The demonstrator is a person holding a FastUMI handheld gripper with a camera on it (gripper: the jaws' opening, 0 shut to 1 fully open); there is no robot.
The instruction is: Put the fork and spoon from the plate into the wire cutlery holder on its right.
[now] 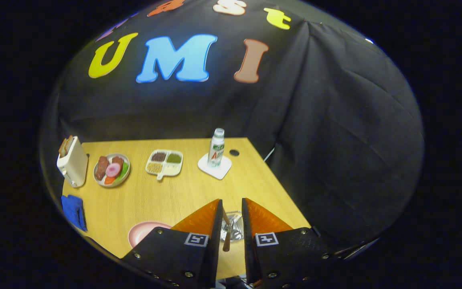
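Note:
My gripper (231, 208) hovers above the near right part of the wooden table, its orange fingers (203, 218) a narrow gap apart. Straight below that gap stands the wire cutlery holder (236, 226). A brown-handled utensil (226, 241) rises out of the holder with its handle towards me, close to the left finger and clear of the right one. I cannot tell whether it is the fork or the spoon. The pink plate (144, 233) lies just left of the left finger, partly hidden by it, and no cutlery is visible on its exposed part.
Beyond the fingers a bottle (216, 147) stands on a white coaster (214, 167). Further left are a divided dish of grains (164, 163), a plate of food (111, 169) and a white toaster (72, 161). A blue cloth (73, 211) lies at the left edge.

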